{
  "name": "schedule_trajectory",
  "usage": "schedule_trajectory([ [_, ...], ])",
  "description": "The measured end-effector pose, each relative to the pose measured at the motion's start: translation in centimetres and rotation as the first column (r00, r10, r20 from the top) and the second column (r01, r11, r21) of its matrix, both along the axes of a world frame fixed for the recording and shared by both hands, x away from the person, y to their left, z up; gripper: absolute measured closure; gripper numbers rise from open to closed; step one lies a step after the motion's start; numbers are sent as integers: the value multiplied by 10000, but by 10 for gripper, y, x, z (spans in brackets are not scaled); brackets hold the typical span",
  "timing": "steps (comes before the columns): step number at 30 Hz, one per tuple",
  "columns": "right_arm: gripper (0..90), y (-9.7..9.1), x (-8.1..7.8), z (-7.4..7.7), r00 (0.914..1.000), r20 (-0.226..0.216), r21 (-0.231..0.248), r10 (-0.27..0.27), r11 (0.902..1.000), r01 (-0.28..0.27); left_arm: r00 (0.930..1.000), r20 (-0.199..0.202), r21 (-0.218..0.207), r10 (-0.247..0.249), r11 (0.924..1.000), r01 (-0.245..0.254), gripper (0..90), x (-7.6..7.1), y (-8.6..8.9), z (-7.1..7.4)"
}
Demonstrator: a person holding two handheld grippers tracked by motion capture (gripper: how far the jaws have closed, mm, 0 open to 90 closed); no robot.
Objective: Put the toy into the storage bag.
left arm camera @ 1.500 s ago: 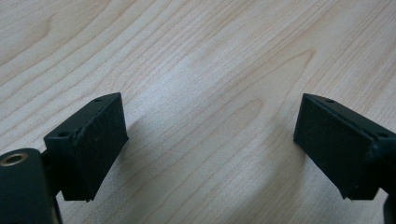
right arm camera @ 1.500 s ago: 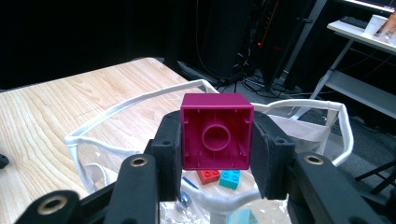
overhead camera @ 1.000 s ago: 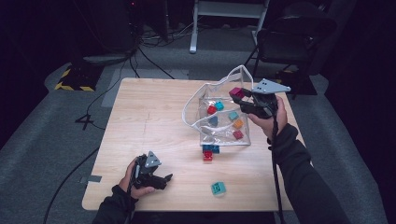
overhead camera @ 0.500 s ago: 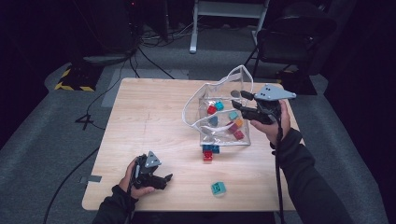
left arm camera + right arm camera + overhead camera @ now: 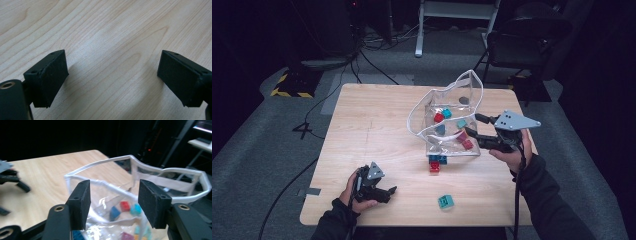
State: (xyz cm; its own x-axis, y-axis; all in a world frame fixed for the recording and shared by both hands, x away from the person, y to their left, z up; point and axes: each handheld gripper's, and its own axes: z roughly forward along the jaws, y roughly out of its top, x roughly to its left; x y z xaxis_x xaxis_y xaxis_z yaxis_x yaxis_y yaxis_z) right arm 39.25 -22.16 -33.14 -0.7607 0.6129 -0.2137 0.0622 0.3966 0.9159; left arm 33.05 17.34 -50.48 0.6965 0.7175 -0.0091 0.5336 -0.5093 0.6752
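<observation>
A pale wooden table (image 5: 377,130) carries everything here, its grain running under both tools. Toward its right side stands a clear plastic pouch (image 5: 447,120) with a white-trimmed rim, its mouth gaping upward and its walls slumped unevenly; in the right gripper view the same pouch (image 5: 130,187) rises directly ahead of the jaws. Inside it lie several small toy bricks (image 5: 452,131) in red, teal, blue and magenta, seen through the plastic. The right gripper (image 5: 476,131) comes in level from the pouch's right, its tips at the pouch's right wall and the person's hand around its body; its jaws have just been opening and now stand spread, with the pouch's rim and wall showing in the gap but the pads not pressing on it. The left gripper (image 5: 393,190) rests in the person's other hand near the table's front edge, well apart from the pouch, its jaws spread with nothing but bare wood between them. Just outside the pouch's front wall sits a small cluster of blue and red bricks (image 5: 435,163), touching one another. A single teal brick (image 5: 445,201) lies alone nearer the front edge, between the two hands.
</observation>
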Motion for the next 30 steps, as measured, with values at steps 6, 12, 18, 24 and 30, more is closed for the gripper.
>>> schedule_trajectory([
  [6,451,-1,-15,-23,9973,-323,-239,662,9975,-669,10000,3,-3,5,10000,-5,98,0,0,0],
  [12,450,5,-24,-52,9926,-637,-862,1034,9903,-1087,10000,0,1,2,10000,-2,98,0,0,0],
  [18,450,13,-28,-75,9835,-1026,-1041,1493,9816,-1599,10000,-1,2,-1,10000,1,98,0,0,0],
  [24,443,28,-25,-97,9721,-1561,-1201,1752,9735,-1948,10000,-1,2,0,10000,0,98,0,0,0],
  [30,418,44,-18,-117,9595,-2134,-1463,1838,9651,-2174,10000,-2,2,0,10000,0,98,0,0,0],
])
